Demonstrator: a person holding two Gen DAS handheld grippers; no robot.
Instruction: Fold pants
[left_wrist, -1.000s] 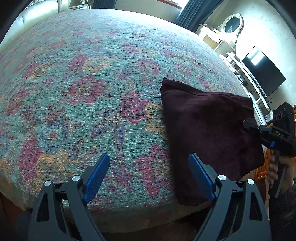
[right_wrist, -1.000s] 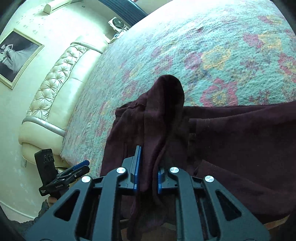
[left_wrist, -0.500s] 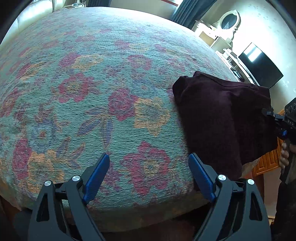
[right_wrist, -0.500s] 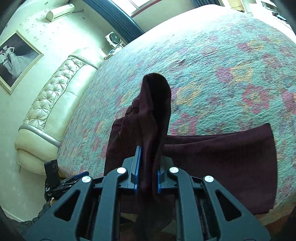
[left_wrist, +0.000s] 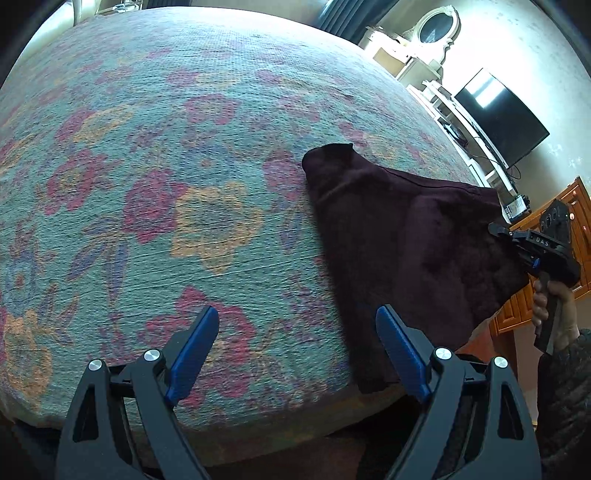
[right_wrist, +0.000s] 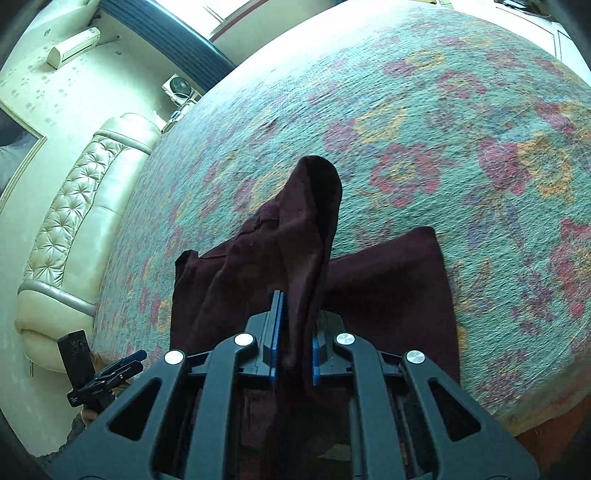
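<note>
Since a second ago, swung further over the bed: right gripper (right_wrist: 293, 347) carrying its pinched fold of the pants (right_wrist: 388, 295) across, so that the flat part now shows a squared far corner at about 1 o'clock from the pads instead of stretching off the right edge of the right wrist view. Dark maroon, soft and fuzzy, folded into a broad flat panel on the floral bedspread (right_wrist: 443, 110) near its front edge, with a seam line running along the raised part. Pinched nearly shut between the blue pads (right_wrist: 275, 332), a thick bunch rising to a rounded peak at 12 o'clock from the right gripper, draping down at 10 o'clock toward a loose corner. Below the pads, more cloth hanging over the bed edge. From the left wrist view, pants (left_wrist: 413, 243) lying at 1 to 2 o'clock from the left gripper (left_wrist: 295, 350), its right blue finger (left_wrist: 399, 350) overlapping the lower hem in the frame, though contact cannot be told. Left gripper spread wide, holding nothing, only bedspread (left_wrist: 184, 166) between the fingers. Right gripper (left_wrist: 496, 229) seen at 3 o'clock there, gripping the garment's far edge, held by a hand (left_wrist: 554, 317). Television (left_wrist: 498, 114) at 2 o'clock against the wall.
</note>
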